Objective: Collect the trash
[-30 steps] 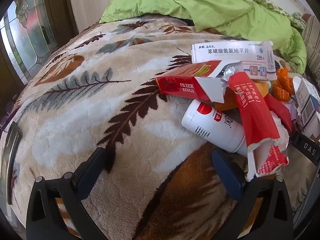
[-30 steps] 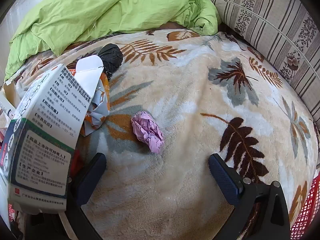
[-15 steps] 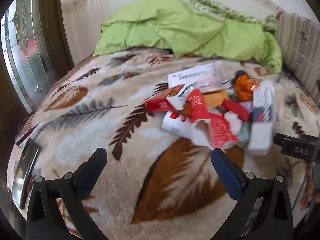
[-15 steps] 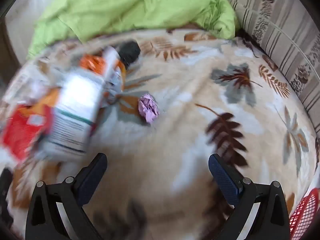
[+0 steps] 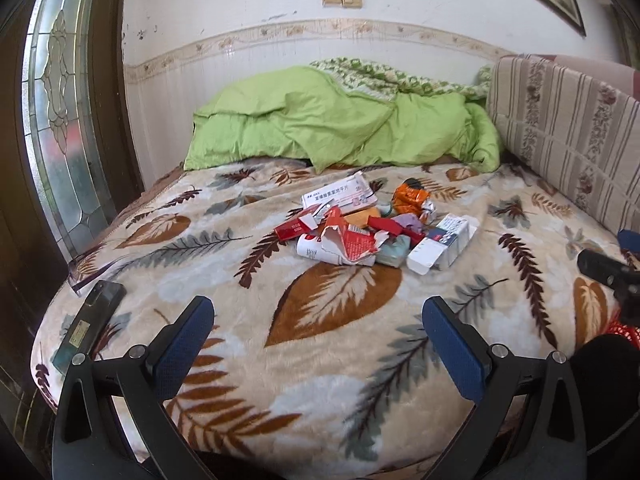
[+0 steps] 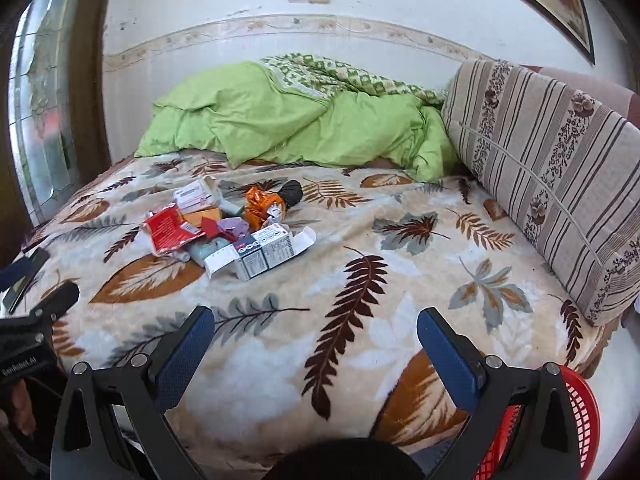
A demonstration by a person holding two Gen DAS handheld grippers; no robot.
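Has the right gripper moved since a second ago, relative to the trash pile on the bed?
Yes. The right gripper has pulled back from the trash pile, which now lies far off on the leaf-patterned blanket.

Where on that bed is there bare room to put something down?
Blanket lies bare between the trash pile and the striped cushion, and along the near edge by both open grippers. It is crowded mid-bed at the pile, and the green duvet fills the far end.

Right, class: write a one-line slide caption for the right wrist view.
Open right gripper faces a trash pile on the leaf-print blanket, red basket nearby.
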